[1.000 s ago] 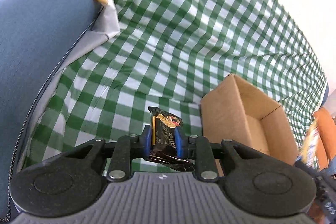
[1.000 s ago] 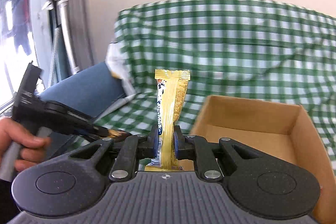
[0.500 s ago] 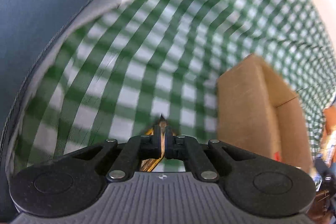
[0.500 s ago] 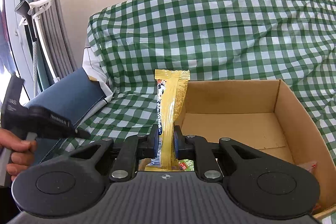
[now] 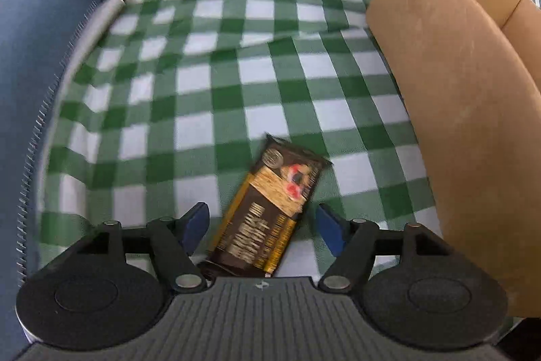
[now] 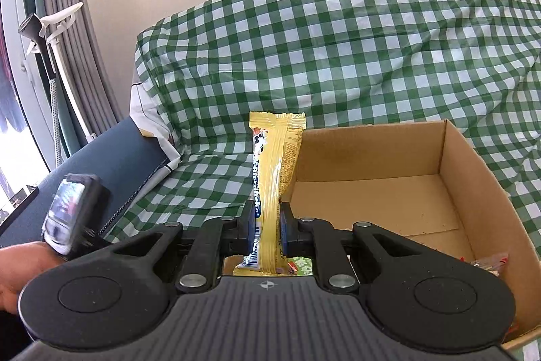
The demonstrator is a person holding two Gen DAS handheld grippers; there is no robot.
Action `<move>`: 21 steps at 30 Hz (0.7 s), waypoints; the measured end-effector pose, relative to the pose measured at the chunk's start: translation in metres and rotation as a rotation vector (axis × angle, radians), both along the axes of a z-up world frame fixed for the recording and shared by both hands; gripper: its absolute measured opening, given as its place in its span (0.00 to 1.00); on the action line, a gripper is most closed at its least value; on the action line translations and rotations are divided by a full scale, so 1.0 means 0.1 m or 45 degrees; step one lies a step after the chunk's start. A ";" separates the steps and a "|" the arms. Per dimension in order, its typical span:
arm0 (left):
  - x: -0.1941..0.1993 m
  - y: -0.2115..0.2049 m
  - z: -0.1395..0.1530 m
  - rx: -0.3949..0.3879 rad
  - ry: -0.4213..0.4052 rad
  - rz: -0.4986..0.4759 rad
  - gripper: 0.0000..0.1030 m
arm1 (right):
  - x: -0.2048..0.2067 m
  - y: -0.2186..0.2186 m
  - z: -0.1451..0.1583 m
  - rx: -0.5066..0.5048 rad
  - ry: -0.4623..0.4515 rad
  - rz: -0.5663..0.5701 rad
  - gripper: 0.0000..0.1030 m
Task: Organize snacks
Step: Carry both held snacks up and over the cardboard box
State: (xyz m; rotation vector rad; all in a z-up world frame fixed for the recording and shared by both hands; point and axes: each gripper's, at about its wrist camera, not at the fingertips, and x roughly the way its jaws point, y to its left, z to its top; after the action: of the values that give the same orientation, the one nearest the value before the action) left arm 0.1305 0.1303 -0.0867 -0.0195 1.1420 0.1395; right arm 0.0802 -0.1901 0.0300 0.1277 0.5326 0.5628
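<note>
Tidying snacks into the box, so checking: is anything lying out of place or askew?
Yes: the dark snack bar lies crooked on the checked cloth beside the cardboard box, not in it, between the opening left gripper jaws.

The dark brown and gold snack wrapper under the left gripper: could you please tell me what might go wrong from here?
1. The dark brown and gold snack wrapper lies loose on the green checked cloth outside the brown cardboard box as the left gripper opens, so it may get left behind.
2. The fingers flank it closely and could drag it.
</note>
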 end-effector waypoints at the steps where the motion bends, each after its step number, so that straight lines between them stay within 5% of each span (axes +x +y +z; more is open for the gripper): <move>1: 0.01 0.00 -0.03 -0.015 0.017 0.005 0.58 | 0.00 -0.01 -0.01 -0.003 0.001 -0.003 0.14; 2: 0.01 0.00 -0.05 -0.017 0.025 0.004 0.46 | 0.00 -0.03 -0.01 -0.005 0.004 -0.006 0.14; 4: -0.01 -0.03 -0.04 -0.001 0.014 0.000 0.42 | 0.01 -0.05 -0.02 -0.009 0.009 -0.015 0.14; 21: -0.28 0.08 0.90 -0.180 -0.543 0.135 0.42 | -0.01 -0.10 -0.02 -0.043 -0.003 -0.113 0.14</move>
State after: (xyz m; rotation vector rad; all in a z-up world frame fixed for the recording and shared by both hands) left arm 0.1025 0.1380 0.0035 -0.2256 0.7230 0.1405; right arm 0.0790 -0.1998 0.0278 0.1179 0.5315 0.4668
